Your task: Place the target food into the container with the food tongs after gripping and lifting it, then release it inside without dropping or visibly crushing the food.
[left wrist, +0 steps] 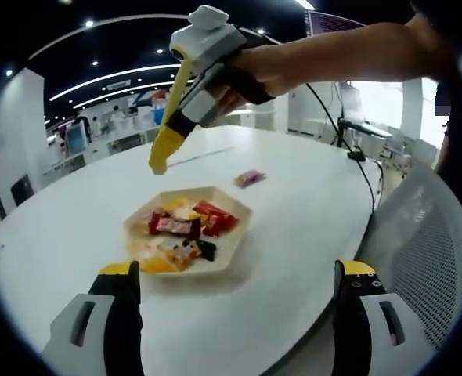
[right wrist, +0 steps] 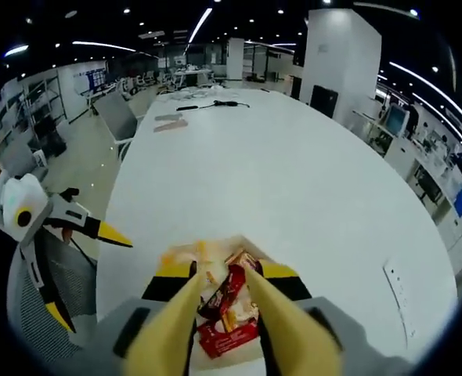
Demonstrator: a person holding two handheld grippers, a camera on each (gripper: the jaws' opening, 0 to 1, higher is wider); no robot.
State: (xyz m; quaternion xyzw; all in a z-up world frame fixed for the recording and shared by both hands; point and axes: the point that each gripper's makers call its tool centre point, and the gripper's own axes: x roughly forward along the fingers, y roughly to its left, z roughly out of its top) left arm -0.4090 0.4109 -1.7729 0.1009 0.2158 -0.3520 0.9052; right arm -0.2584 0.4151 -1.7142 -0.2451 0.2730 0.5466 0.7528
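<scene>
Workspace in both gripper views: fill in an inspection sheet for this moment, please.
Surface: large white oval table.
Job's things: hexagonal tray of wrapped snacks; yellow food tongs clamped in the right hand-held gripper, tips above the tray; in the right gripper view a red wrapped snack sits between the tong arms.
Clutter: small purple packet beyond the tray.
Grippers: left hand-held gripper open, holding nothing, near the table edge.
Cables: black cable crossing the table's far side.
Surroundings: mesh chair, open-plan office with desks.
</scene>
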